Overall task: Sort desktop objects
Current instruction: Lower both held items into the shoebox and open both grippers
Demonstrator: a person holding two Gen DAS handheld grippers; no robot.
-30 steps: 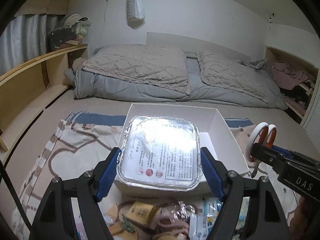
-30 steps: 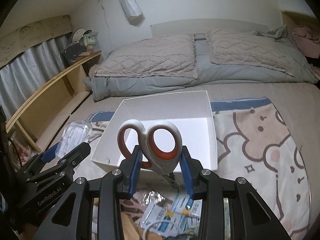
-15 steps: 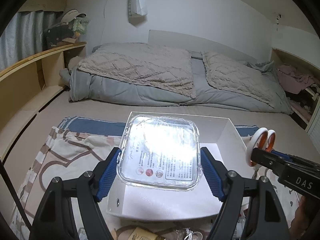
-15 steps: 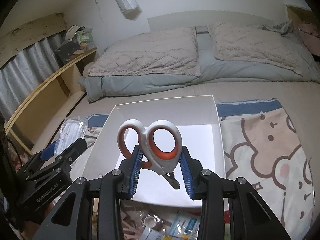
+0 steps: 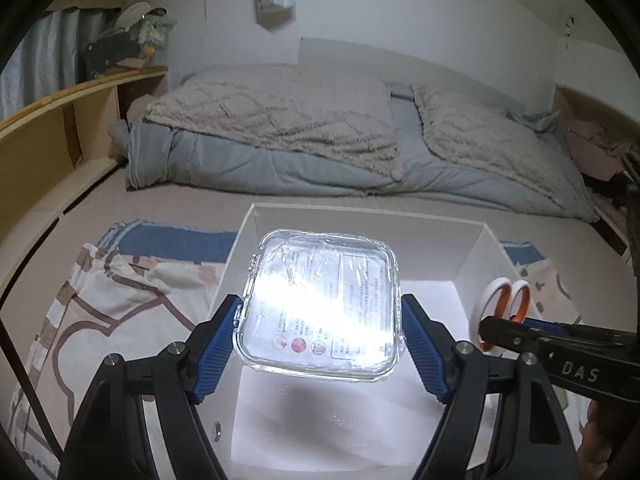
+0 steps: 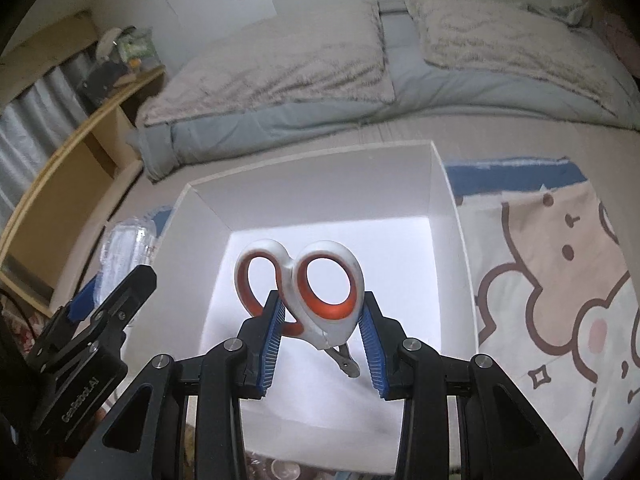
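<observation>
Scissors (image 6: pixel 312 292) right of case (image 5: pixel 324 304), seemingly above box (image 6: pixel 360 184).

A clear plastic case (image 5: pixel 322 304) is clamped between the blue pads (image 5: pixel 218 344) of the left gripper (image 5: pixel 320 346) above the open white box (image 5: pixel 360 228). At right, scissors (image 5: pixel 506 306) are held by the right gripper (image 5: pixel 560 344).

Only a couple of readable markings, both on the gripper bodies

"DAS" is printed in pale letters on the black side of the right gripper (image 5: pixel 520 326), seen off to the right of the left tool. "GenRobot.AI" runs along the left gripper (image 6: pixel 116 280) body, down-left of the right tool. The clear plastic case (image 5: pixel 324 304) between the left fingers has a printed label, too glared and small to read.
</observation>
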